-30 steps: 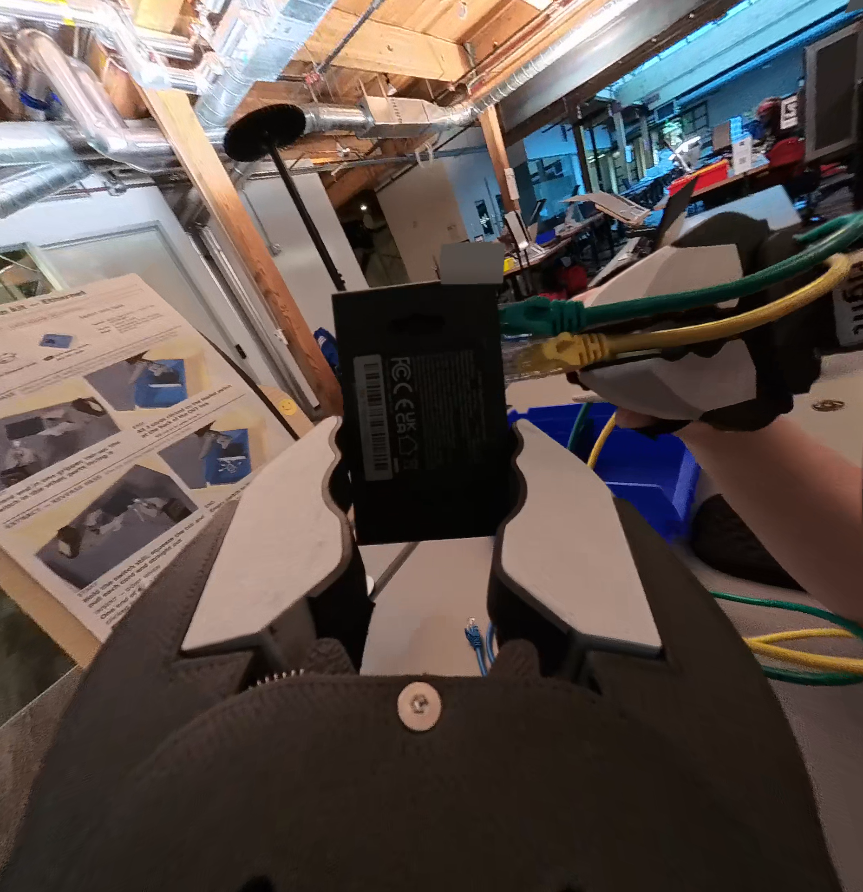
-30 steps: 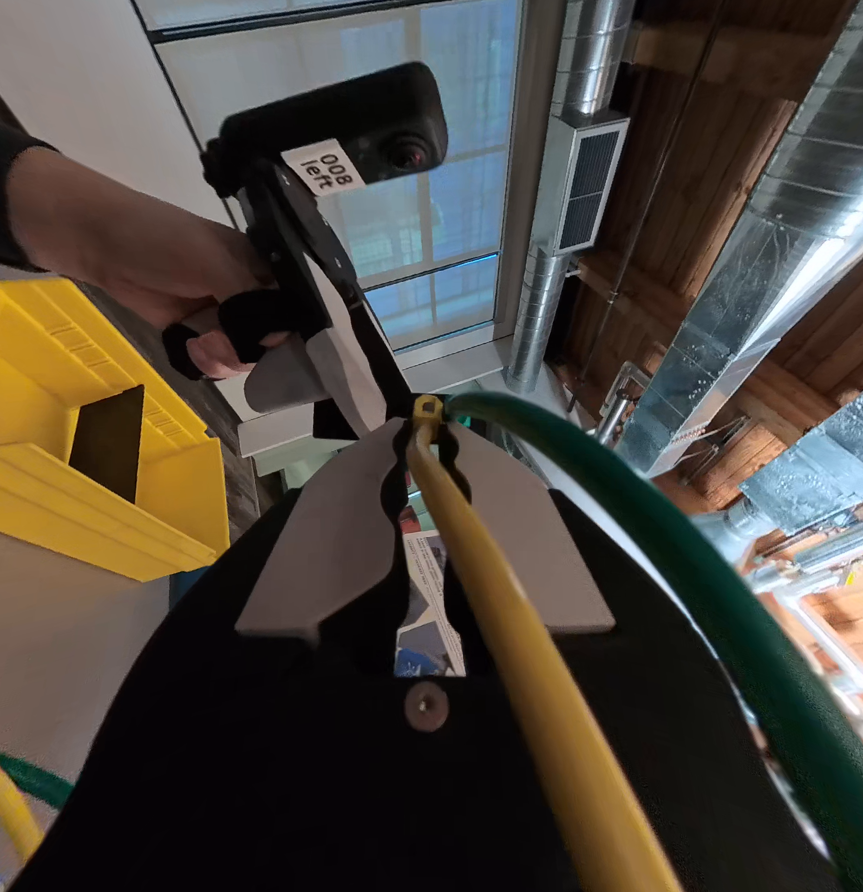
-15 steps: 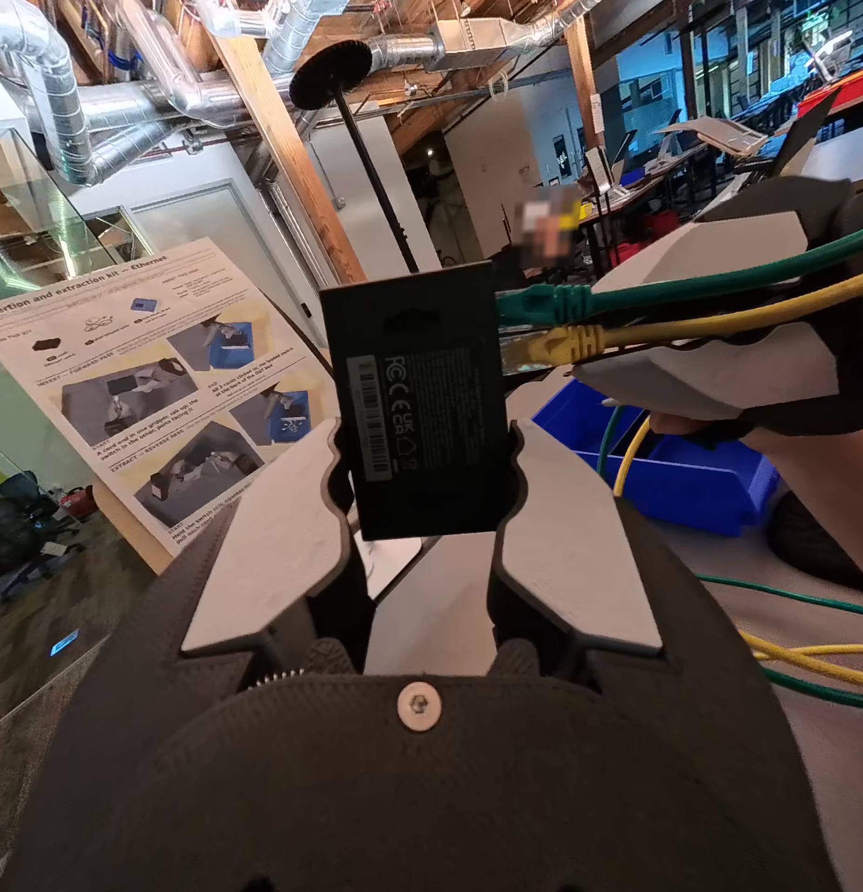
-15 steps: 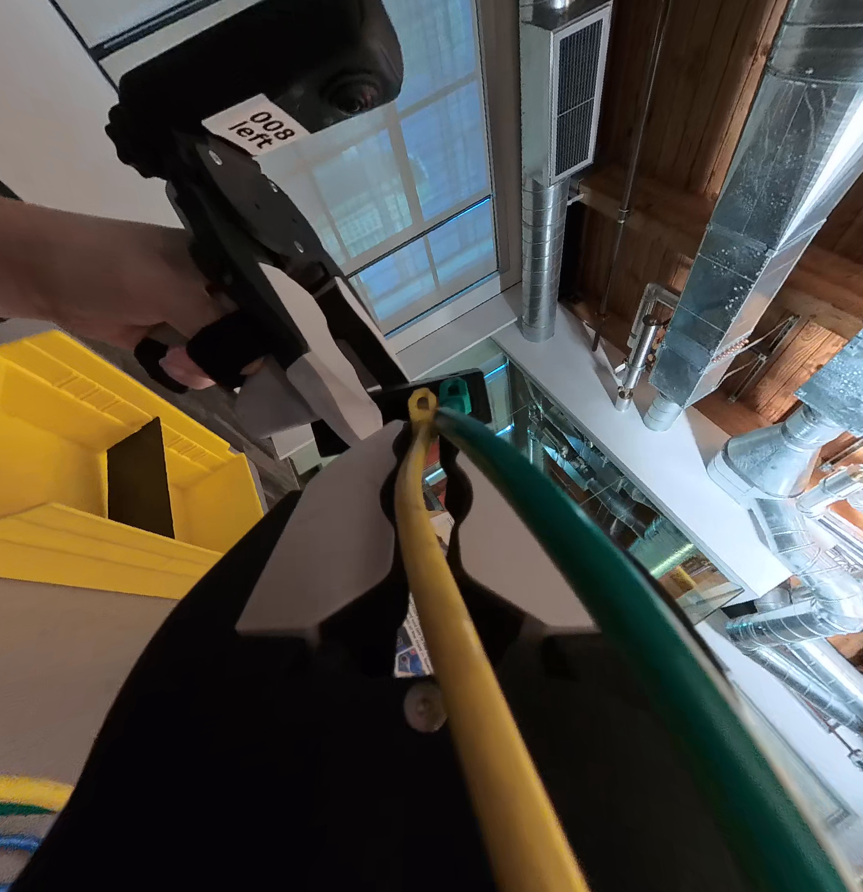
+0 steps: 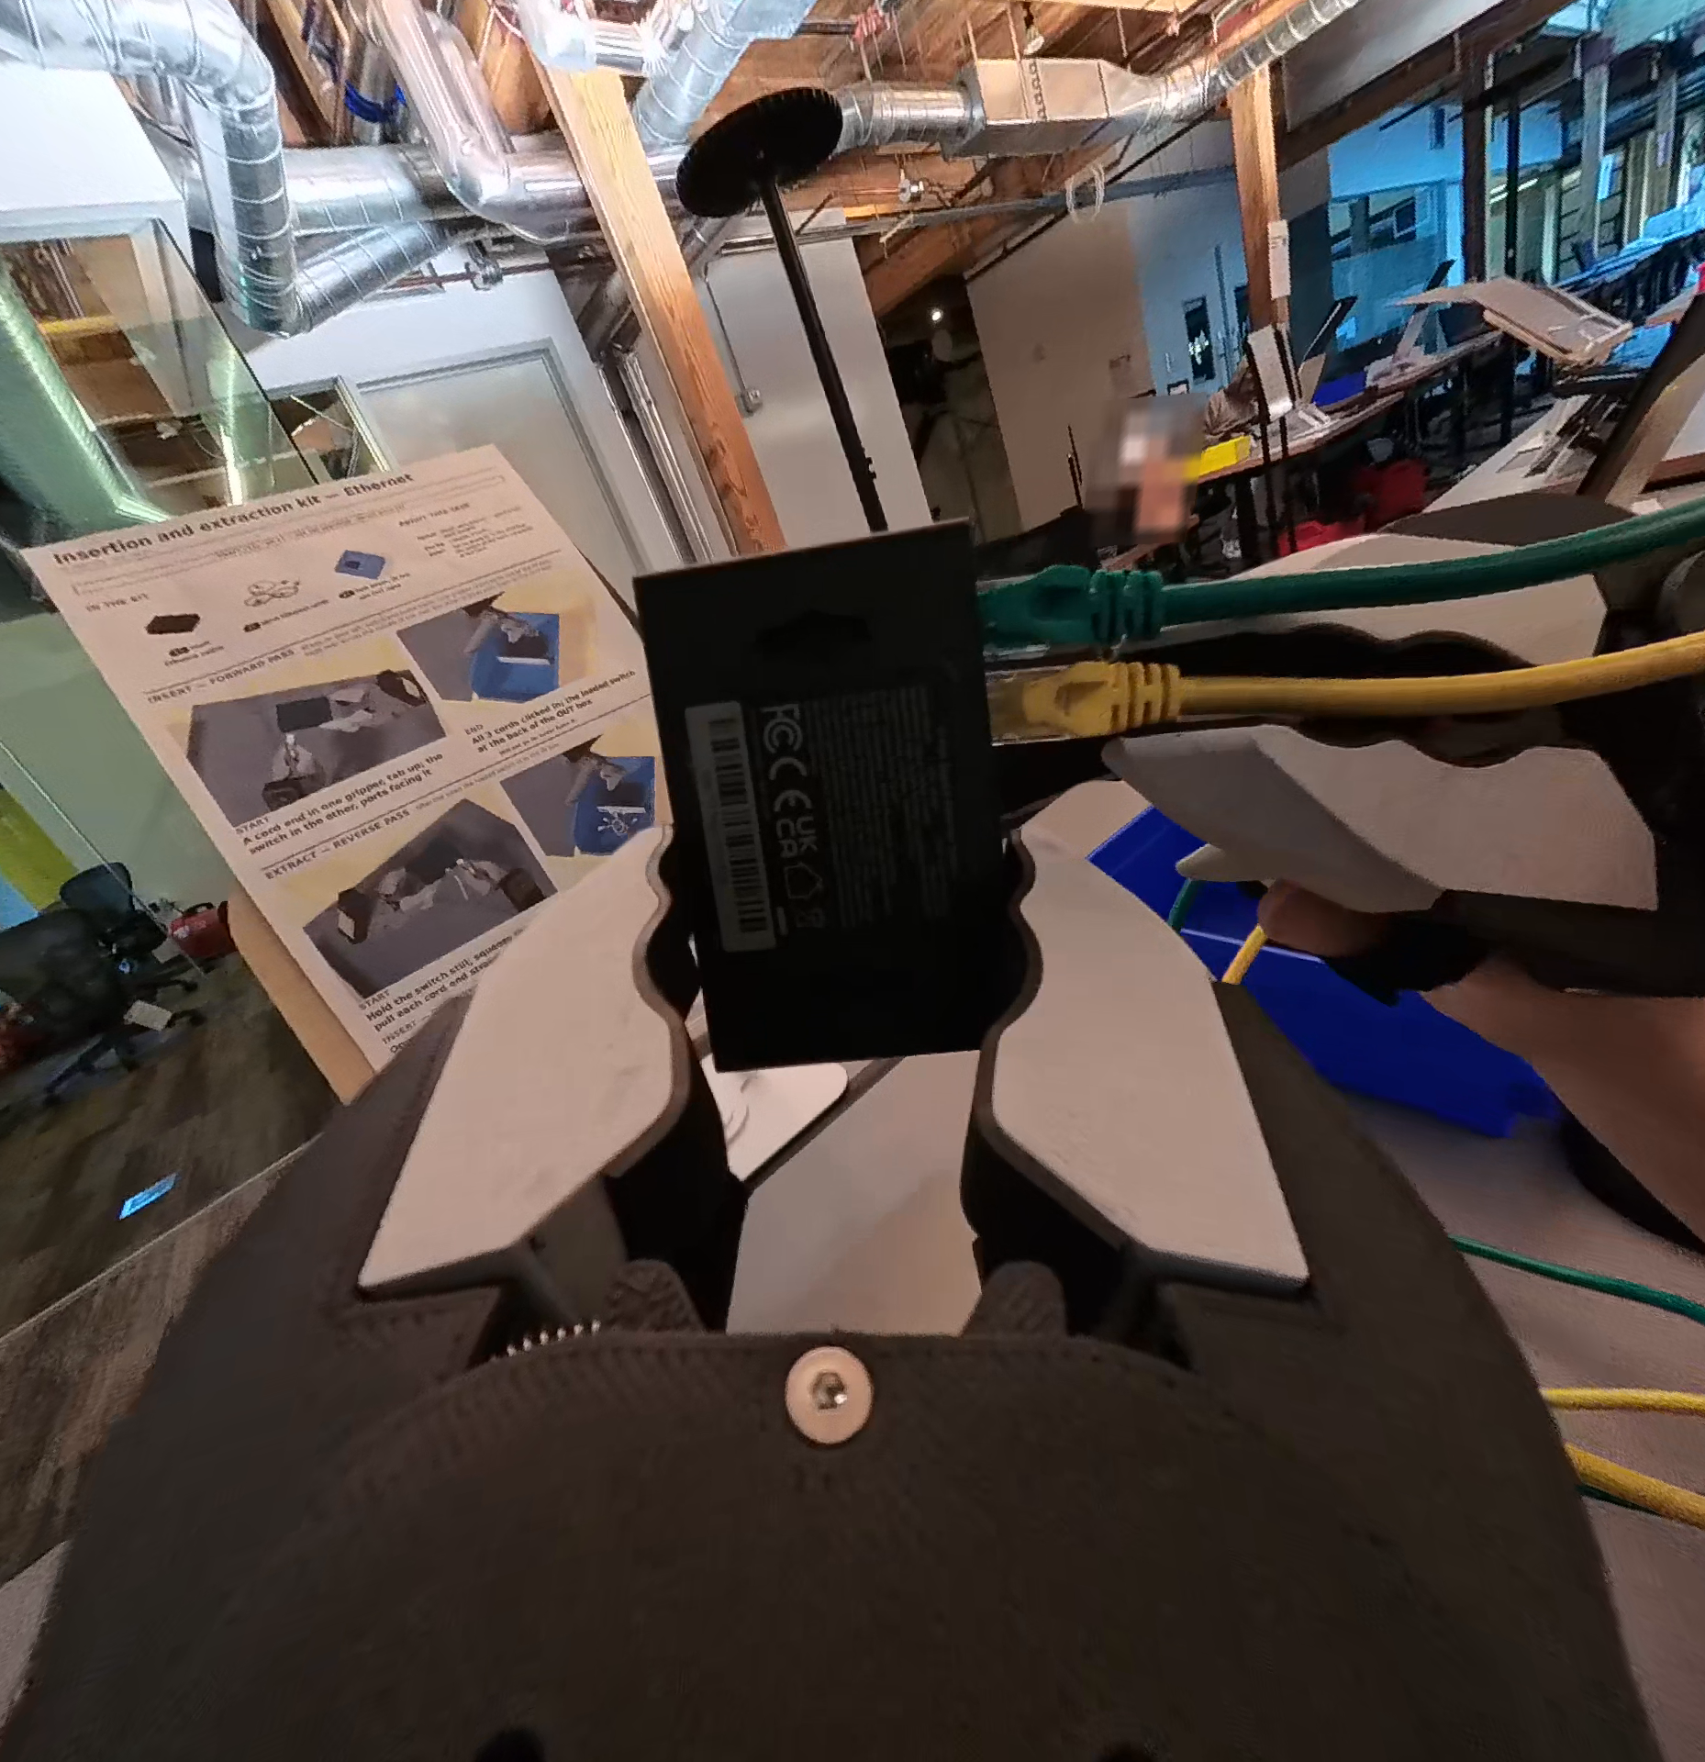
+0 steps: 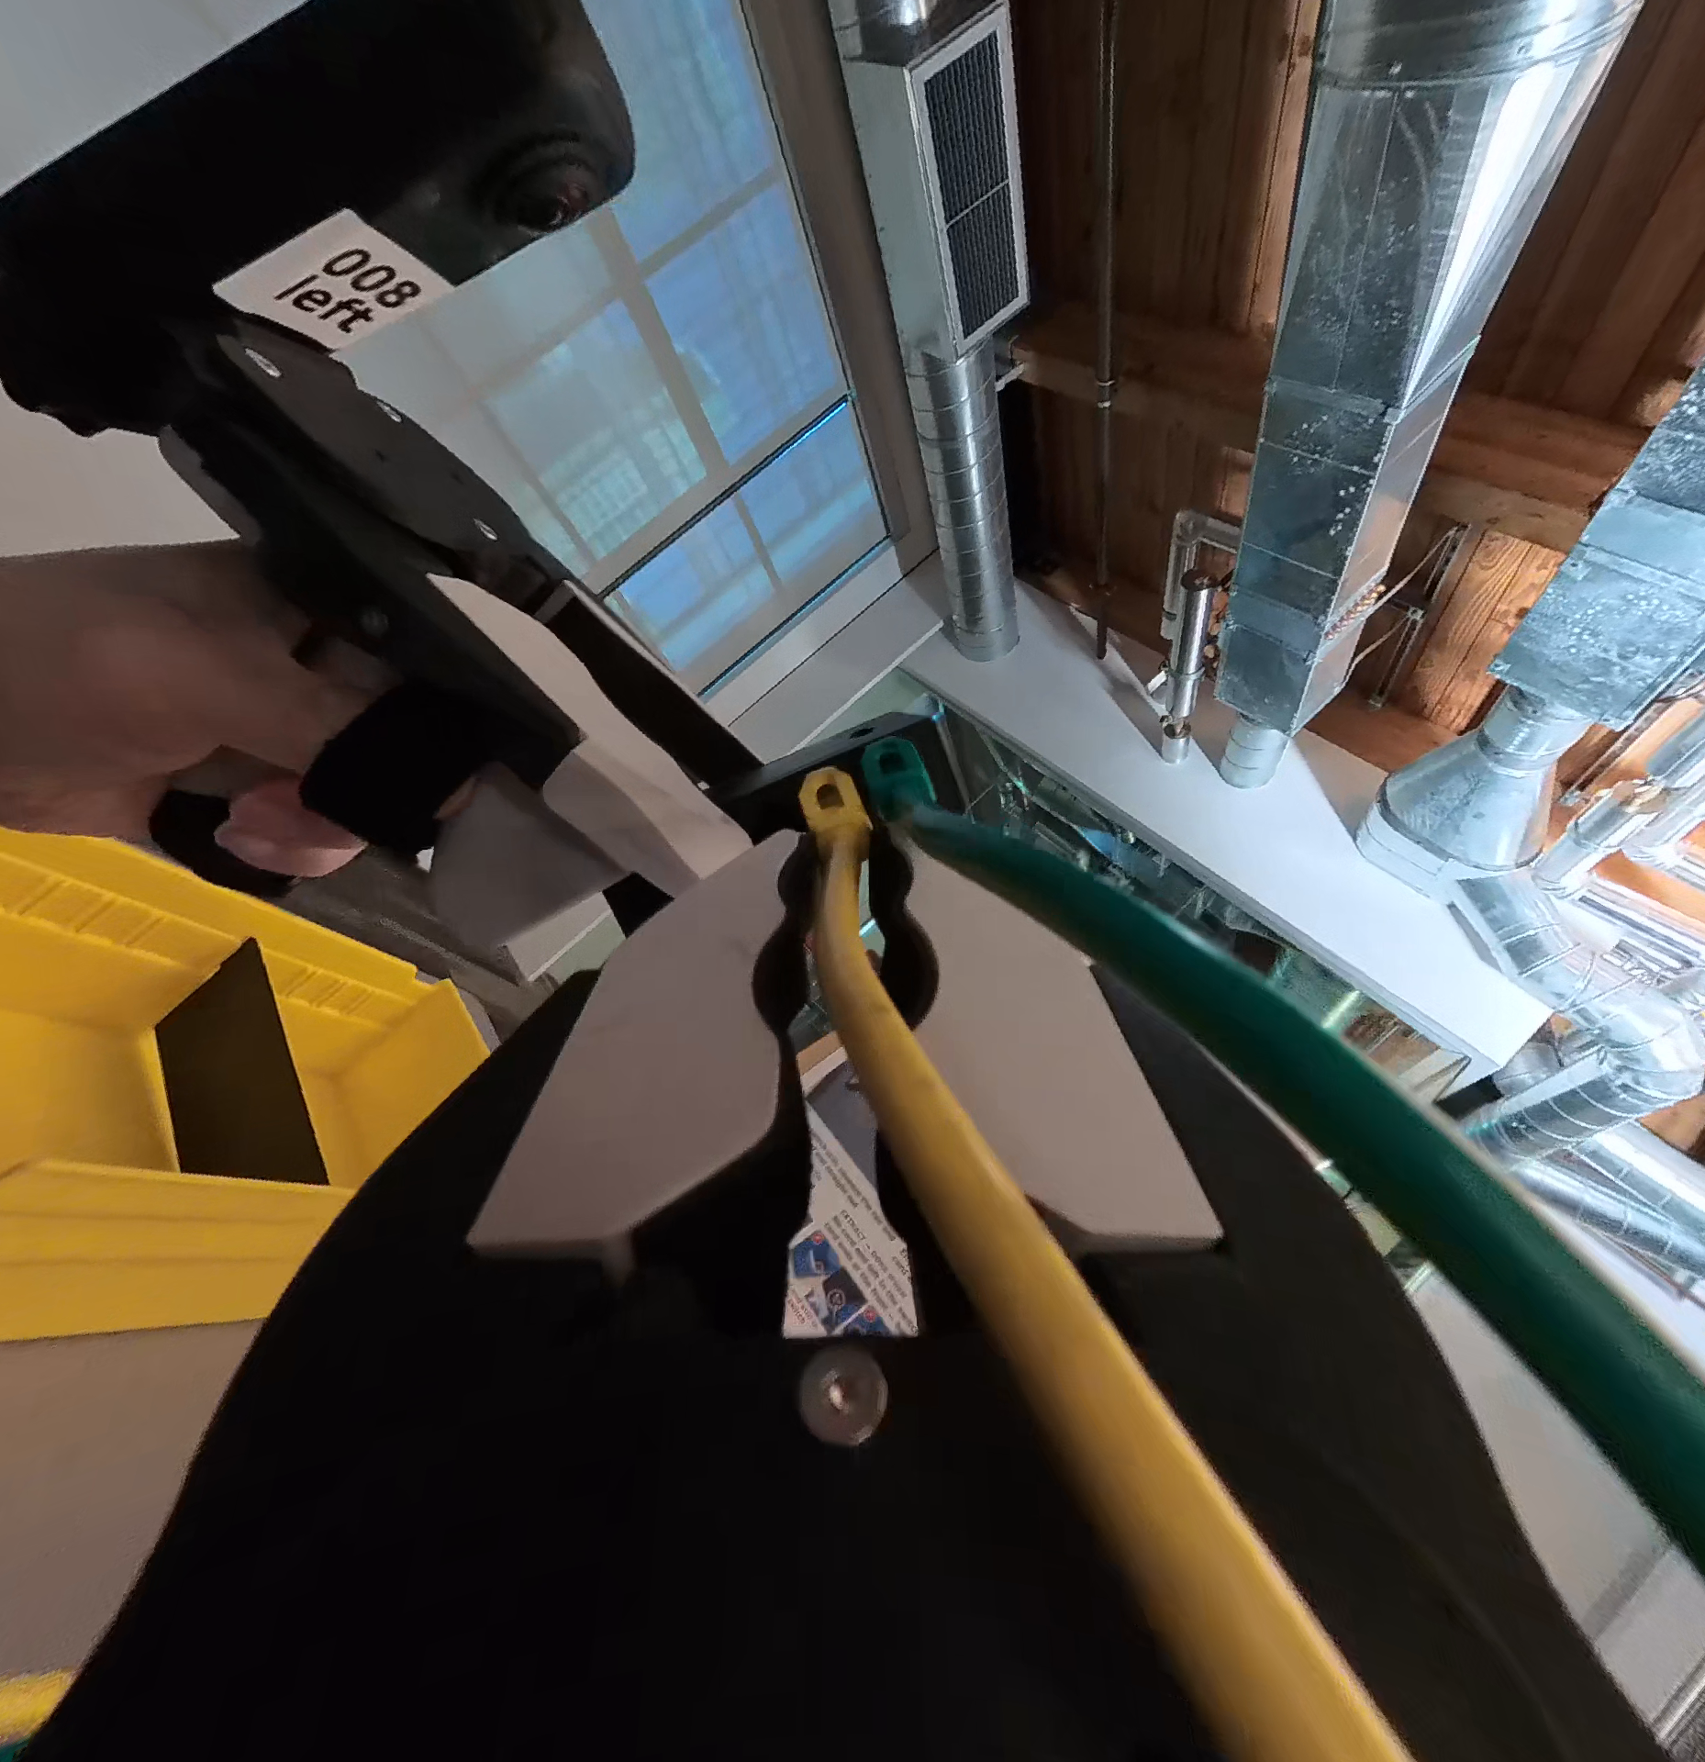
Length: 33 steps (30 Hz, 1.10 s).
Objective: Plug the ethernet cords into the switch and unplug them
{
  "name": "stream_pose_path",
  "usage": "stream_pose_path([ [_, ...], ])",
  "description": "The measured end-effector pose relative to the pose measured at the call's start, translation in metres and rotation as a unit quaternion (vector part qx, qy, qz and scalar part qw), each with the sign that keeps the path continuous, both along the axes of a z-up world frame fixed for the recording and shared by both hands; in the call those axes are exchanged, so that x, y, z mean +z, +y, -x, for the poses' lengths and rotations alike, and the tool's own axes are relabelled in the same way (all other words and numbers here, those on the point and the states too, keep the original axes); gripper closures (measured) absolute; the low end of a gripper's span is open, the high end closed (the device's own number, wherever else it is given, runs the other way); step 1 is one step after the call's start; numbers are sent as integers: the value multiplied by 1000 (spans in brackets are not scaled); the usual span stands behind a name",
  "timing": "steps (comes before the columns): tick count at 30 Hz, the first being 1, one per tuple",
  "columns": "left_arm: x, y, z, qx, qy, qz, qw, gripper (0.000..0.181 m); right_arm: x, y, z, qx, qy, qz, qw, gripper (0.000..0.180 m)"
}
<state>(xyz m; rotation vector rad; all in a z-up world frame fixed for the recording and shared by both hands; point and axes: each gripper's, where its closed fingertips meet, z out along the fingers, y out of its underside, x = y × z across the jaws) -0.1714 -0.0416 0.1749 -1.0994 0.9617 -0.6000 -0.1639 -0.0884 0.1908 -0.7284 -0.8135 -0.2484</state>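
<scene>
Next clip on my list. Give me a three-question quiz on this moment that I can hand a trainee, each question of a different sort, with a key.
1. True or false: the left gripper is shut on the black switch.
2. Multiple choice: which cord runs between the right gripper's fingers? A. the yellow cord B. the green cord C. neither
3. Fill in: in the left wrist view, the green plug sits ___ the yellow plug at the switch's side.

Key
1. True: its fingers clamp the switch's lower half on both sides.
2. A: the green cord passes outside the fingers.
3. Above.
</scene>
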Motion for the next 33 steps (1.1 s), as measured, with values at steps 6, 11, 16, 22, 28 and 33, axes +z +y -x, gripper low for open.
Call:
stream_pose_path([
  [6,4,1,3,6,-4,-21,1000,120,2,2,1,6,12,12,1000,169],
  [11,9,3,8,-4,-28,27,999,120,6,5,3,11,25,18,999,168],
  [16,2,15,8,-26,-44,91,995,120,-3,19,-1,-15,21,37,999,167],
  [22,5,19,13,-23,-46,86,995,120,0,14,0,8,37,22,999,172],
  [28,9,9,14,-47,-41,33,998,120,0,5,1,33,30,35,998,174],
  [33,10,3,11,-67,-57,22,996,120,4,-4,2,34,34,6,999,174],
])
